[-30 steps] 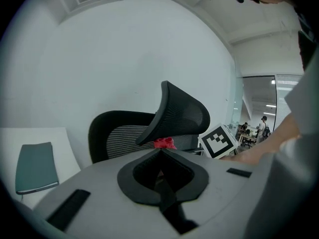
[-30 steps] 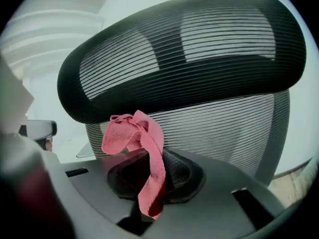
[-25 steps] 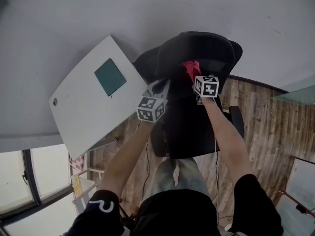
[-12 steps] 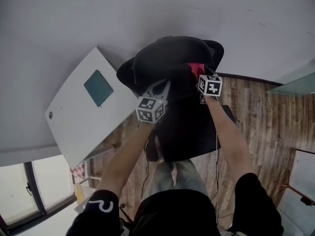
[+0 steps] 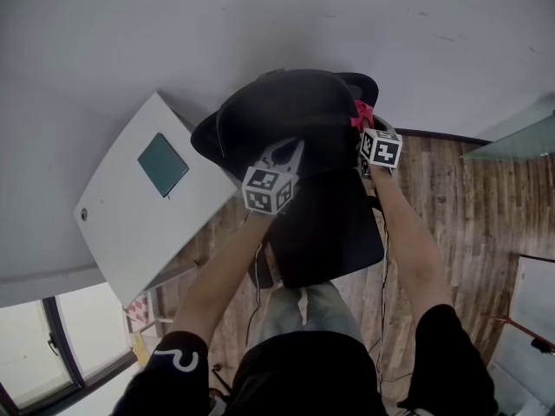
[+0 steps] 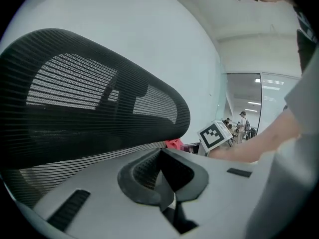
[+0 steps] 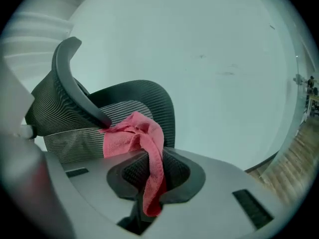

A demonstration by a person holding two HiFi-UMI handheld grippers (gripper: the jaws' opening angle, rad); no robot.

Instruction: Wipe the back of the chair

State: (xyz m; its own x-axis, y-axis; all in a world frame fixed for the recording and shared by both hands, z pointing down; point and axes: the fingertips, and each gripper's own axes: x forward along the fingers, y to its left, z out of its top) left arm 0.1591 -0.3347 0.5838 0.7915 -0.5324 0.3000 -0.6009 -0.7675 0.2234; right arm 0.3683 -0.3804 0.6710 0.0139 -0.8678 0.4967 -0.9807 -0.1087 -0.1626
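A black mesh office chair [image 5: 299,120] stands below me, its backrest [image 6: 89,98] filling the left gripper view. My right gripper [image 5: 364,137] is shut on a pink cloth [image 7: 137,136], pressed against the right side of the chair back [image 7: 124,113]; the cloth [image 5: 360,115] shows as a pink scrap above the marker cube. My left gripper [image 5: 290,152] is shut with nothing between its fingers and rests on the middle of the backrest.
A white desk [image 5: 152,202] with a dark green pad [image 5: 162,165] stands left of the chair. A pale wall [image 5: 260,24] lies behind it. Wood flooring [image 5: 468,206] spreads to the right, and a glass panel [image 5: 520,141] sits at the far right.
The right gripper has slid the pink cloth from the middle of the backrest to its right edge. The chair has turned and shifted left; the left gripper stays on the back.
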